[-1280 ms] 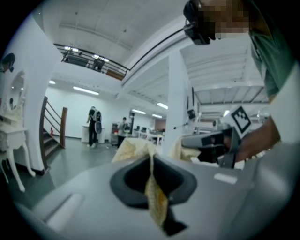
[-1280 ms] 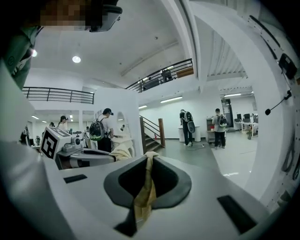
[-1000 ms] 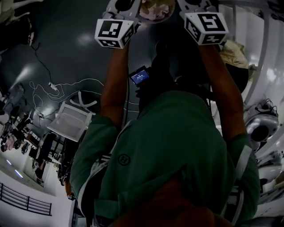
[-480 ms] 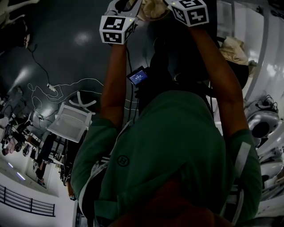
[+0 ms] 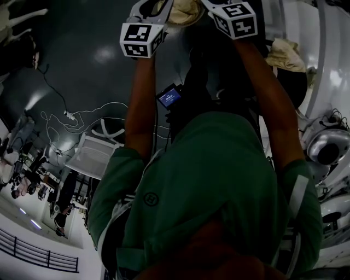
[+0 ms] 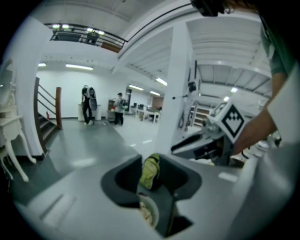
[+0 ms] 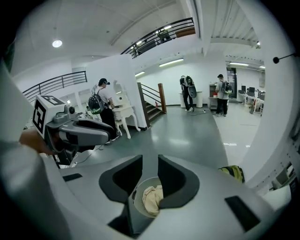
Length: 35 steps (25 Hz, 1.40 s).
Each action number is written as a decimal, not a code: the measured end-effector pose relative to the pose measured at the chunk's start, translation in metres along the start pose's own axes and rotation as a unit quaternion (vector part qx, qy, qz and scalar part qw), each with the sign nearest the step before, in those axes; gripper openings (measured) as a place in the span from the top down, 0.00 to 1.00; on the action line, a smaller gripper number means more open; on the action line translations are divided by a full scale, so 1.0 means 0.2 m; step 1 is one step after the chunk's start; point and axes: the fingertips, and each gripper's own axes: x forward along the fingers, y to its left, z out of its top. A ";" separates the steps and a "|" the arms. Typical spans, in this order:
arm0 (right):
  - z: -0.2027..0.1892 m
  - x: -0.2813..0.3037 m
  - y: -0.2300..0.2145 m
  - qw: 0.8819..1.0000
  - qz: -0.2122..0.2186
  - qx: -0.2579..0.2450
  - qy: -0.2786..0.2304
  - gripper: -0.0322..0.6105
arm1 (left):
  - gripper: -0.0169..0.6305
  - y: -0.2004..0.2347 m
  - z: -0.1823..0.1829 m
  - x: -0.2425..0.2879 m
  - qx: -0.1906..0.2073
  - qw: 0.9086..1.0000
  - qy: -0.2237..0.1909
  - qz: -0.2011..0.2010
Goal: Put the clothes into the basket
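Note:
A cream cloth (image 7: 152, 199) lies in a round pale basket (image 7: 137, 196), straight below my right gripper (image 7: 150, 161). Its jaws stand apart with nothing between them. My left gripper (image 6: 149, 164) is open too, and the same basket (image 6: 154, 216) with the cloth (image 6: 146, 214) shows under its jaws. In the head view both grippers reach past the top edge, left gripper (image 5: 149, 7) and right gripper (image 5: 214, 5), with the cream cloth (image 5: 183, 12) between them.
More pale clothes (image 5: 284, 52) lie on a dark round stand at the right. A white chair (image 5: 95, 153) and cables (image 5: 71, 117) are on the floor to the left. A yellow-green bag (image 7: 233, 172) sits on the floor, and people stand far off.
Both grippers have shifted toward the top edge of the head view, the right marker cube also leftwards. The cream cloth now shows only partly at the top edge between them.

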 end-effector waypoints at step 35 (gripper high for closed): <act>-2.09 -1.75 -1.15 0.914 -0.246 0.320 0.051 0.70 | 0.71 -2.37 -0.88 1.22 -0.070 0.954 0.147 -0.252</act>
